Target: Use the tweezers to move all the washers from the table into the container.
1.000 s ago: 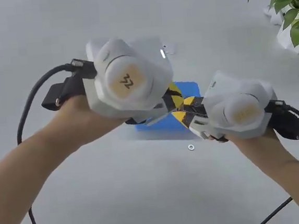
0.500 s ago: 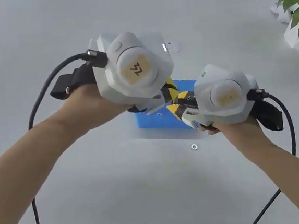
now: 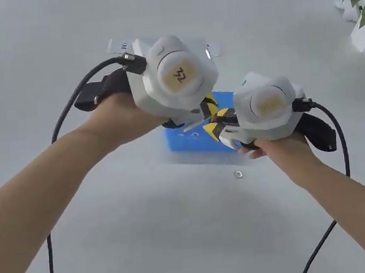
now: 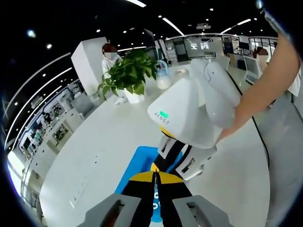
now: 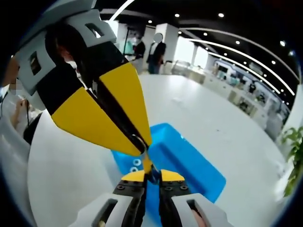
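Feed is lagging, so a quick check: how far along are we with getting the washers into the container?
Done: at least two washers lie in the blue container. In hand: the left gripper and right gripper meet over it, both shut on the tweezers; whether a washer is carried, I cannot tell. Left: one loose washer on the table.
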